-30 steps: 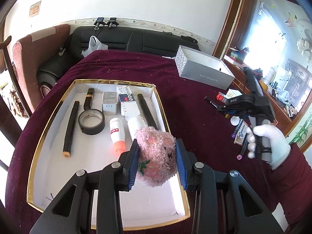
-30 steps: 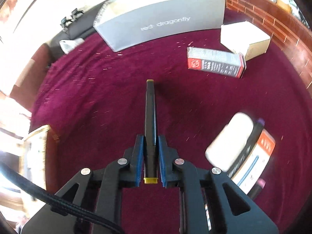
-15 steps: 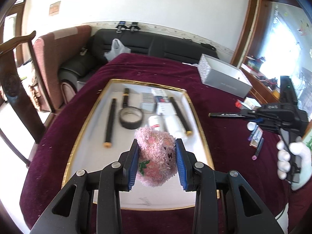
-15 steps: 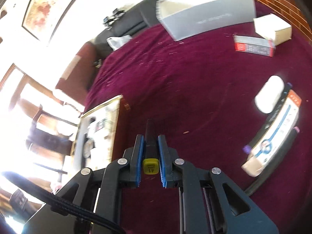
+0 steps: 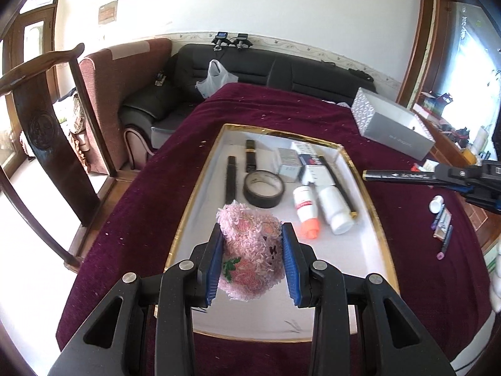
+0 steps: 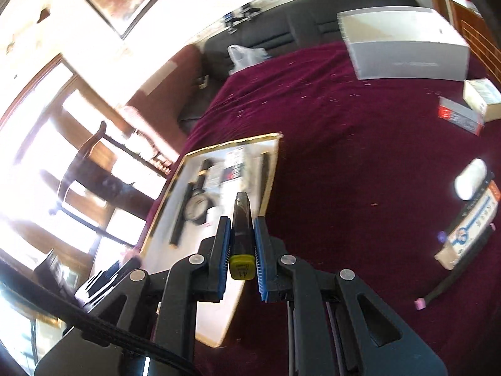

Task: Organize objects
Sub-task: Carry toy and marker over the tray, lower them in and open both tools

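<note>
My left gripper is shut on a pink fluffy pouch and holds it above the near part of a gold-rimmed white tray. The tray holds a tape roll, black markers, small boxes and two white bottles. My right gripper is shut on a black marker with a yellow end cap, held in the air above the tray's right edge. The marker also shows in the left wrist view, pointing left toward the tray.
A grey shoebox stands at the table's far right. Loose markers, a flat box and a white bottle lie on the maroon cloth right of the tray. A red-and-grey box lies nearby. A wooden chair stands at left.
My right gripper has swung left with the marker, from over the bare cloth to the tray's right edge. My left gripper has risen and drawn back with the pouch.
</note>
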{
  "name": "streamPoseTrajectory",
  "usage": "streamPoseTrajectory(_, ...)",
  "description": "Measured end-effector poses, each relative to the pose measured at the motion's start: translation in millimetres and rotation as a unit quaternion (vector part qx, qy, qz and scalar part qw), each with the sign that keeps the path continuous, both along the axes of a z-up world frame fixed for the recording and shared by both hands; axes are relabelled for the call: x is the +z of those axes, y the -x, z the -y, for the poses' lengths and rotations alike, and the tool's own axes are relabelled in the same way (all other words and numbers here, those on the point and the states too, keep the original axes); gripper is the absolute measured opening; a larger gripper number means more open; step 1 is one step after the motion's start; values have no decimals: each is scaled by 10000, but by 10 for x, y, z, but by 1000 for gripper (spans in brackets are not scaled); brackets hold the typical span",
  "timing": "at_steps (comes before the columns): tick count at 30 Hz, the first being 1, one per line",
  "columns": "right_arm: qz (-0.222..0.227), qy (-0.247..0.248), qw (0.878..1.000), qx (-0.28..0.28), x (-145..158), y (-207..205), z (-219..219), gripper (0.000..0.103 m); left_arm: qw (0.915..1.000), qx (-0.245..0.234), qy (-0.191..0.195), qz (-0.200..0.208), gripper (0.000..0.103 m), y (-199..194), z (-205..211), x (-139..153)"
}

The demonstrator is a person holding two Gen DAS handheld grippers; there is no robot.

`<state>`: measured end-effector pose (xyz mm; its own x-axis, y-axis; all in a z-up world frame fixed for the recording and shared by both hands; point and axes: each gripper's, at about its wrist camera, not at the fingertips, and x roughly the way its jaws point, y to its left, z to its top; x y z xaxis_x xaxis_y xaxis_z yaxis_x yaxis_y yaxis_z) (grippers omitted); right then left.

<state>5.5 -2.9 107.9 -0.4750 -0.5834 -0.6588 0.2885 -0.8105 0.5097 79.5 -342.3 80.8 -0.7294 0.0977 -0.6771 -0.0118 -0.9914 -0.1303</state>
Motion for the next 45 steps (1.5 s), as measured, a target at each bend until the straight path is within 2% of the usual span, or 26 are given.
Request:
streamPoseTrajectory(7, 304, 133, 9980, 545, -273, -20, 557, 13, 9989, -122, -46, 441, 30, 240, 157, -234)
streamPoseTrajectory(17, 366, -326, 9951, 857, -647, 17, 1239, 13, 9974, -173, 141, 684, 30, 488, 183, -400)
streamPoseTrajectory(29, 597, -568, 9910, 1058, -1004, 13, 1542, 13, 9972, -147, 359, 639, 30, 518, 162, -480)
streamPoseTrajectory(40, 450, -777, 9890, 1178, -1028, -43, 1635, 14, 9981, -67, 264, 556, 34, 498, 182, -437)
streamPoseTrajectory(41, 443, -771, 9891, 1173, -1027, -44, 1632, 14, 9982, -60, 273, 533, 35, 492, 180, -422)
streamPoseTrajectory(45, 395, -730, 9892, 1206, -1004, -73, 1618, 17, 9986, 14, 405, 346, 50, 415, 149, -306)
